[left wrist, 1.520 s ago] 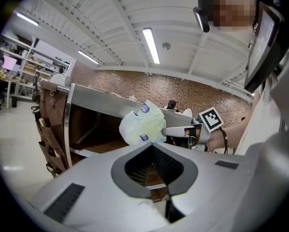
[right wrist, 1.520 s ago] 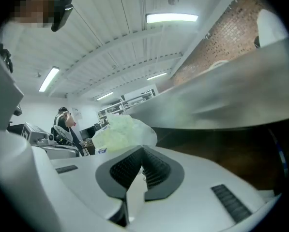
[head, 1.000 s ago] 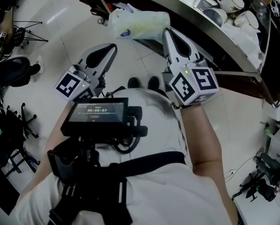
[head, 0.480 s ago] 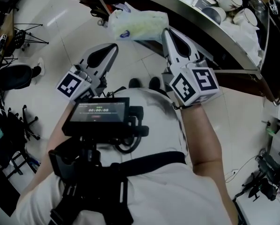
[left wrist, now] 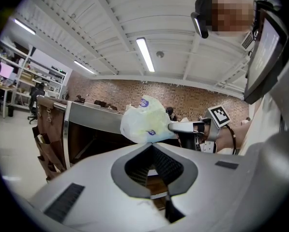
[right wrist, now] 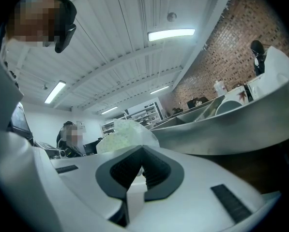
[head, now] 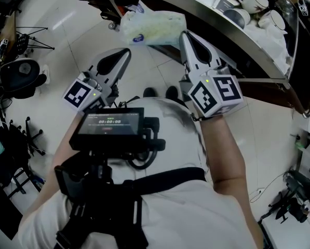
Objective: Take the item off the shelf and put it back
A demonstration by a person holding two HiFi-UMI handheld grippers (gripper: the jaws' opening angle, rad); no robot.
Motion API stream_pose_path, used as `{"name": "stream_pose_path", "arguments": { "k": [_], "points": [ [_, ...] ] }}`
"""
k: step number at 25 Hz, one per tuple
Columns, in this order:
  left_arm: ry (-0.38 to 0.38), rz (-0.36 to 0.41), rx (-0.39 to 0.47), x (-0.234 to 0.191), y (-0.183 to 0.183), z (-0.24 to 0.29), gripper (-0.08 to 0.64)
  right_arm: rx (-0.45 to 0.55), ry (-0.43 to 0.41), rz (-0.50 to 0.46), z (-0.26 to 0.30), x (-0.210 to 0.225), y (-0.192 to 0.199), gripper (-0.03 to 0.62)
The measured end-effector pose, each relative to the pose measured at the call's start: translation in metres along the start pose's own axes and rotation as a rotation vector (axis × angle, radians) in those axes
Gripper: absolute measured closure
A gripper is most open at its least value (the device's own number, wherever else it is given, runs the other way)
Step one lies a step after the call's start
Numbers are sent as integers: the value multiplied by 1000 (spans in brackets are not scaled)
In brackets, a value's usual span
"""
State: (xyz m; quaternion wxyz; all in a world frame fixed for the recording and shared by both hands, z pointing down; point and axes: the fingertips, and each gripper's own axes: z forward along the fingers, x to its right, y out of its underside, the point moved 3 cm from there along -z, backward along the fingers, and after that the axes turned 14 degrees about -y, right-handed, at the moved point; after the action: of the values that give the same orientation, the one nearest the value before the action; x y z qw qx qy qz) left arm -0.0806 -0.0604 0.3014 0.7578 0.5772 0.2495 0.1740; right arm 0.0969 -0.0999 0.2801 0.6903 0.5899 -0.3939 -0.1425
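The right tool is closed on one end of a soft, plastic-wrapped pack. Its own view shows the jaws pressed together with the wrapper's edge pinched at the tips and the pack bulging just beyond them. The left tool is closed and empty. Its view shows the jaws meeting with nothing between them, and the pack hanging ahead of it in the other tool's grip. The left tool sits below the pack and apart from it.

The pack is in the air over the tiled floor, in front of the steel-edged shelf and clear of it. It touches no surface. White cups stand further in on the shelf.

Assessment: the removal appears done, since the pack is off the shelf and carried by one tool alone. The return is outstanding: the pack has to be brought over the shelf edge, set down and released. The one-ended grip leaves the pack's far end unsupported, so sagging on set-down is a possible fault.
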Motion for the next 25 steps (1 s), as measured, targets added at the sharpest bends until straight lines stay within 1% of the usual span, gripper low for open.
{"name": "stream_pose_path", "arguments": {
  "k": [5, 11, 15, 25],
  "points": [
    [-3, -9, 5, -3, -2, 3, 554, -1, -13, 1, 4, 0, 0, 583],
    [-6, 1, 11, -4, -4, 6, 554, 0, -23, 10, 8, 2, 0, 583],
    [-5, -11, 17, -6, -5, 7, 552, 3, -23, 14, 10, 4, 0, 583],
    [-9, -10, 11, -11, -4, 10, 552, 0, -26, 19, 15, 6, 2, 583]
  ]
}}
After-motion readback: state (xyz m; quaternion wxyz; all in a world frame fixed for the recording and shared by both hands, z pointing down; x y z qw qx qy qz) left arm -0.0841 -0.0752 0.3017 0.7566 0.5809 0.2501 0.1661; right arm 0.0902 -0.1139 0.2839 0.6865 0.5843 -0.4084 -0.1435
